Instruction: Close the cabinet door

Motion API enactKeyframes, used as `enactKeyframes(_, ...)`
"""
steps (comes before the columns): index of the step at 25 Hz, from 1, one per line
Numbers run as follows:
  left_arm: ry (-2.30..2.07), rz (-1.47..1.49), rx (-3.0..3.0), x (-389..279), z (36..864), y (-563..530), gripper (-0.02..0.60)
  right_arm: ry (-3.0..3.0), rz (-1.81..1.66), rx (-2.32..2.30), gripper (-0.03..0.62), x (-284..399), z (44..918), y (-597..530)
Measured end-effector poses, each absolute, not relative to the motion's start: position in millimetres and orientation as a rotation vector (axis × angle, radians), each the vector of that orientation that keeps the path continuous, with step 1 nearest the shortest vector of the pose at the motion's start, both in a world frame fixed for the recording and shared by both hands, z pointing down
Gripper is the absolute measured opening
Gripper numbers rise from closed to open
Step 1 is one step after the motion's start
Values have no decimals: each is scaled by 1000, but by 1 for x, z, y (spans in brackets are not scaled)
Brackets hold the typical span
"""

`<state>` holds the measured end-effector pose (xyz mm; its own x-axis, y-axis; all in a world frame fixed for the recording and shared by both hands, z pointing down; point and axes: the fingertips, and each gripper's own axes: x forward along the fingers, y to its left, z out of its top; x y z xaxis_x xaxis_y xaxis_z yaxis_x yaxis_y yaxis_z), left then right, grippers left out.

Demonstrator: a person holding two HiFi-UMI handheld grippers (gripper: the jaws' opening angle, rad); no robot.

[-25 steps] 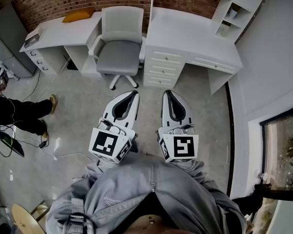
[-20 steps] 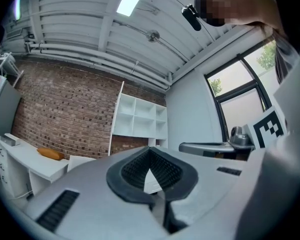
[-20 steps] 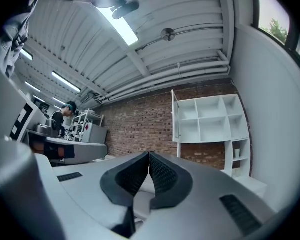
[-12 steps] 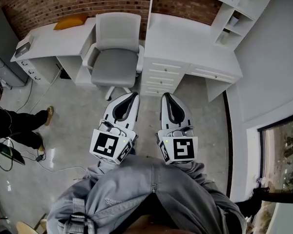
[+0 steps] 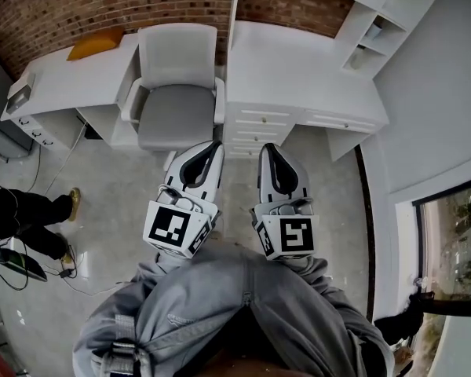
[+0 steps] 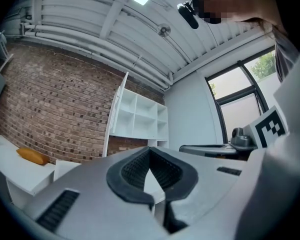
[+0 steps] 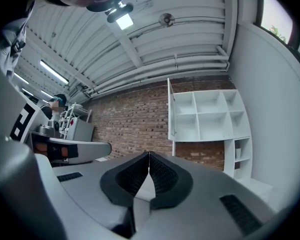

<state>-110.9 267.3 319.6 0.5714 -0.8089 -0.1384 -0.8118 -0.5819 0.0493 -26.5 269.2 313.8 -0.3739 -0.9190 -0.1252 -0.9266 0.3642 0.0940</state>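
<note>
A white wall cabinet (image 7: 210,116) of open shelves hangs on the brick wall above a desk. Its door (image 7: 171,111) stands open, swung out edge-on toward me. The same cabinet (image 6: 140,116) and door (image 6: 116,109) show in the left gripper view. In the head view the door (image 5: 237,2) rises as a thin white edge over the desk. My left gripper (image 5: 212,146) and right gripper (image 5: 267,149) are held side by side in front of my body, both shut and empty, well short of the cabinet. Both point roughly level at the wall.
A grey office chair (image 5: 177,93) stands ahead of the left gripper. A white desk with drawers (image 5: 298,61) lies ahead of the right gripper. Another white desk (image 5: 71,77) carries an orange cushion (image 5: 94,44). A person's legs (image 5: 23,210) and cables are at the left, a window (image 5: 455,242) at the right.
I have moved forward with both grippers: the chair and desks sit nearer to the gripper tips. The jaws stayed shut.
</note>
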Motion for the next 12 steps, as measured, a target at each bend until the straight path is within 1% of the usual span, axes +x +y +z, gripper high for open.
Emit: enactKeyframes(12,1334,201,-2840,-107,332,225,5,2502,178,-1815,27,-25,327,228)
